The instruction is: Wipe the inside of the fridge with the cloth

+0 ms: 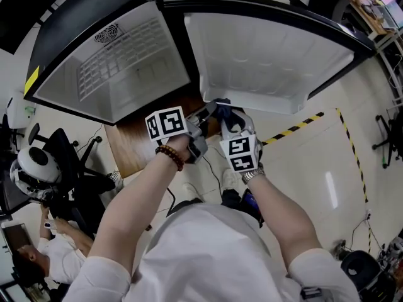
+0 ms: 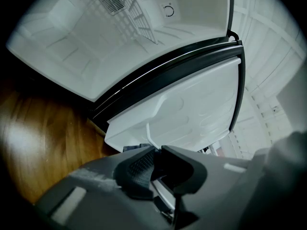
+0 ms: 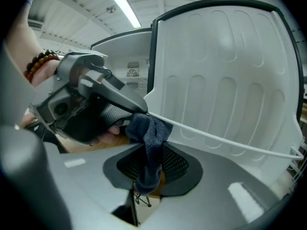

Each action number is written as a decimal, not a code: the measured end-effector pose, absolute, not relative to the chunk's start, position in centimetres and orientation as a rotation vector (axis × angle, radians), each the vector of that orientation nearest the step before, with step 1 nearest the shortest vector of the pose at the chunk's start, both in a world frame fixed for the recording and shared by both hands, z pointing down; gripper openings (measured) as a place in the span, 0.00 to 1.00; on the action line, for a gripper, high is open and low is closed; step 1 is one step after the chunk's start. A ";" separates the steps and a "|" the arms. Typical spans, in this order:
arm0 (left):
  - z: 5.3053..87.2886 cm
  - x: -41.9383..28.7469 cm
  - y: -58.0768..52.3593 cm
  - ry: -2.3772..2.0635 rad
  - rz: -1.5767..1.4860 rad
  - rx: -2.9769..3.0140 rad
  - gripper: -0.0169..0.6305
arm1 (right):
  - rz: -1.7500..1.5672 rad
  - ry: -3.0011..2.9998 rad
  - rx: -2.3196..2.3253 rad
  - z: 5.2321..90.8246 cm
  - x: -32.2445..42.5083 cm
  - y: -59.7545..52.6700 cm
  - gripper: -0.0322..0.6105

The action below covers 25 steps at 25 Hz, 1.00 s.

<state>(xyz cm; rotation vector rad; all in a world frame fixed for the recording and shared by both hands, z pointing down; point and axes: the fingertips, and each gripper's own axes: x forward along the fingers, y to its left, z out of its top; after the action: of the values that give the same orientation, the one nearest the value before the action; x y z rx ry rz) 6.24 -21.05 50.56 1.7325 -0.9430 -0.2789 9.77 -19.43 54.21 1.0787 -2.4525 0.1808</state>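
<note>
cloth (image 3: 149,134) — clamped in right gripper (image 3: 149,166)

fridge cavity (image 1: 126,68) open at left; door (image 1: 264,55) blocking right

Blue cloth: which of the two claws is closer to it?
Right. The right claw is clamped on the cloth, which runs between its jaws. The left claw sits beside it, tips at the cloth's upper end.

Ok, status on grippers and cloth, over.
Right gripper shut on cloth. Left gripper tips at cloth's upper end, grip unclear. Fridge open, door swung wide, cloth not yet inside. No obstruction seen.
</note>
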 end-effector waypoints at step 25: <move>48.6 6.3 -21.3 -0.836 -0.278 1.737 0.07 | 0.222 -2.505 1.249 55.0 6.4 -25.8 0.19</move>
<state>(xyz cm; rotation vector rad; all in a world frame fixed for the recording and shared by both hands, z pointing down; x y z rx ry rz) 6.27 -21.26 48.65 1.7366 -0.8365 -0.2785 6.42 -25.84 54.96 1.2495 -2.5053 0.2215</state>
